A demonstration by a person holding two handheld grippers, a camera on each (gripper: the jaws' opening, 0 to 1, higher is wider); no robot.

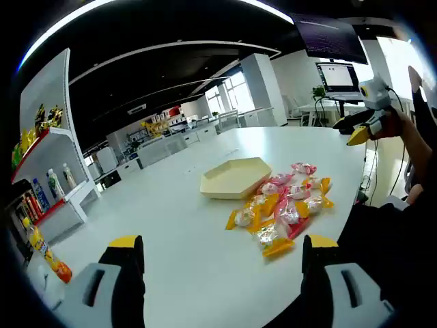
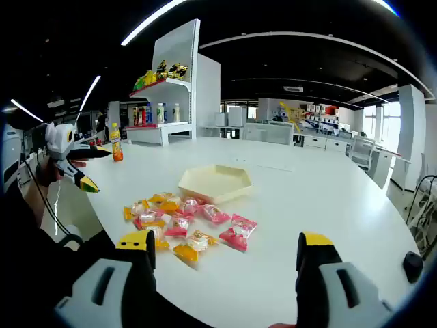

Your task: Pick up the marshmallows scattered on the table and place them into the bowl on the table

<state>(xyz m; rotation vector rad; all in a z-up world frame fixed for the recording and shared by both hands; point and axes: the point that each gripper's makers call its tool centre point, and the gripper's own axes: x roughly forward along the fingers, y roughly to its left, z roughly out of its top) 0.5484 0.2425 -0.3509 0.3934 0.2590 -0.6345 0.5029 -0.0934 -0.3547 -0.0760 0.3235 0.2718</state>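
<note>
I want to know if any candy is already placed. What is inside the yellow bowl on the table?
The bowl looks empty: its pale inner floor shows bare. The wrapped marshmallows all lie on the table beside it. The near rim hides a thin strip of floor.

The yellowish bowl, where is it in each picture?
Left gripper view: the bowl sits just right of centre, up and left of the marshmallows.
Right gripper view: the bowl sits at centre, just above the marshmallows.
Shared landmark: the white shelf of drinks.
</note>
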